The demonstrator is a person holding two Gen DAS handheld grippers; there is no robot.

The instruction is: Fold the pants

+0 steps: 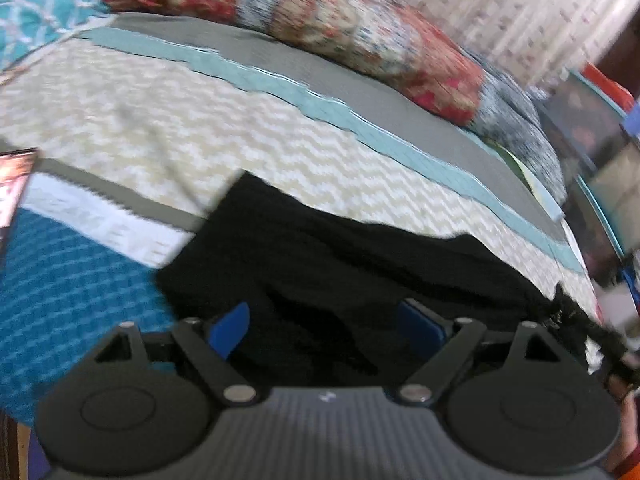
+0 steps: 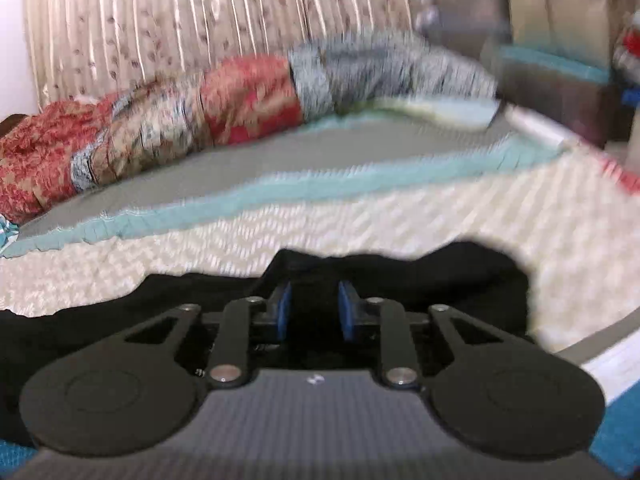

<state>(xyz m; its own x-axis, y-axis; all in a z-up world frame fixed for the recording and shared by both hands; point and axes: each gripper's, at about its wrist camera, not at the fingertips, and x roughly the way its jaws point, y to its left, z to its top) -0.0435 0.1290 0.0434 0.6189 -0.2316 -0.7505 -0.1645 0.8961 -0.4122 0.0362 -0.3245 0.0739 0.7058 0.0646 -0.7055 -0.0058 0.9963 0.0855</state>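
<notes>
Black pants (image 1: 320, 256) lie on the bed cover in the left wrist view, their straight end to the left. My left gripper (image 1: 326, 326) hovers over them with its blue pads wide apart and nothing between them. In the right wrist view the pants (image 2: 460, 276) bulge up in front of my right gripper (image 2: 314, 312), whose blue pads stand close together with black cloth pinched between them. Both views are blurred by motion.
The bed cover (image 1: 180, 120) has cream chevron, teal and grey bands. A red patterned quilt (image 1: 360, 28) lies rolled along the far side, also in the right wrist view (image 2: 180, 120). A pleated curtain (image 2: 180, 16) hangs behind. Furniture (image 1: 592, 132) stands beyond the bed's right edge.
</notes>
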